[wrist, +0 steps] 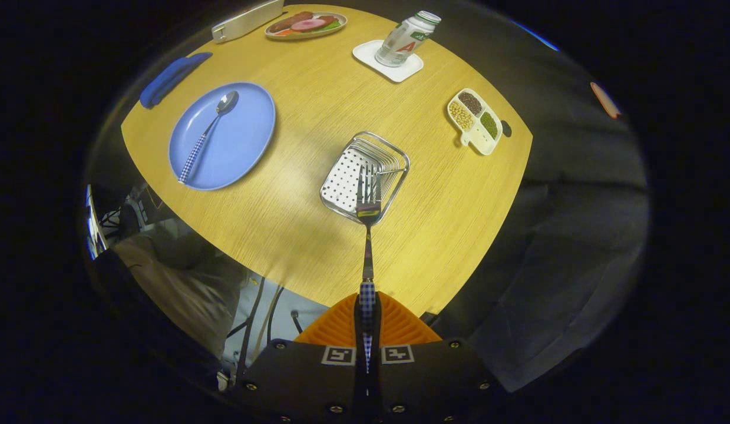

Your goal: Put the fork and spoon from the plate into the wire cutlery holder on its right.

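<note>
**Fork held over the wire holder, spoon waiting on the plate**

At the bottom centre of the frame the gripper (367,321) is closed on the checked handle of the fork (367,235), both fingers pressing the handle between them. The fork runs straight up the middle of the frame, tines forward, and its head sits over the near edge of the wire cutlery holder (365,176) at the centre. Gripping the handle end leaves the whole tined length free to go down into the basket — a sensible hold for a drop-in, I judge. Whether the tines are already inside the wires or only hanging above them cannot be told from this angle.

The holder is a small rectangular wire basket with a perforated white floor, standing alone on the wooden table (282,235). Left of it, in the middle left of the frame, lies the blue plate (247,141) with the spoon (208,132) across it, bowl pointing away and its checked handle toward the near rim — well placed for the same handle grip once the fork is released.

Farther off, at the right, a divided dish of beans (475,121); toward the top, a bottle (407,38) on a white coaster (365,54), a plate of food (306,25), and at the upper left a blue cloth (171,78).

The table is pale oak-grain with a rounded edge; beyond it, dark cloth walls and cables at the lower left.
</note>
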`<state>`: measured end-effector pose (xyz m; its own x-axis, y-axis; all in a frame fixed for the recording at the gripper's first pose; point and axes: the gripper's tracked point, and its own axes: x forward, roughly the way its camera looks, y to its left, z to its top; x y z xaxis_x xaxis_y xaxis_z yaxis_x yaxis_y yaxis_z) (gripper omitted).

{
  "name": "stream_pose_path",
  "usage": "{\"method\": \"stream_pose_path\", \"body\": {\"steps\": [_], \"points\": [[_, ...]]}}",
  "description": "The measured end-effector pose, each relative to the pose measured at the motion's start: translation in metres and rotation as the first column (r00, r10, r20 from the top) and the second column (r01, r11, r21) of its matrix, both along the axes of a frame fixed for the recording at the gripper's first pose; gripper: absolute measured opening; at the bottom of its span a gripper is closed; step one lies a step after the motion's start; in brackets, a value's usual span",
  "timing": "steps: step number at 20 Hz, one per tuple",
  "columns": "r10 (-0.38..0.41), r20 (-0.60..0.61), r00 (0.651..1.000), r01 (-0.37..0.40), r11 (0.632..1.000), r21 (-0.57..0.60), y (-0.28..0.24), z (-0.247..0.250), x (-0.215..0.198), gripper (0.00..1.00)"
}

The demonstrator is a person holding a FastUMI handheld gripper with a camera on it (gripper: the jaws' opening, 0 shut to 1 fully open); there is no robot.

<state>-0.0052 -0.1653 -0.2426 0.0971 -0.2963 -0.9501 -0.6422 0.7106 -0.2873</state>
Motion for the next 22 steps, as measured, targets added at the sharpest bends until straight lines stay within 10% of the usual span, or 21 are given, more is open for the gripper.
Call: {"method": "stream_pose_path", "body": {"steps": [22], "points": [[0.005,-0.309,0.951,-0.050,0.989,-0.138,0.004,-0.054,0.060,0.04]]}}
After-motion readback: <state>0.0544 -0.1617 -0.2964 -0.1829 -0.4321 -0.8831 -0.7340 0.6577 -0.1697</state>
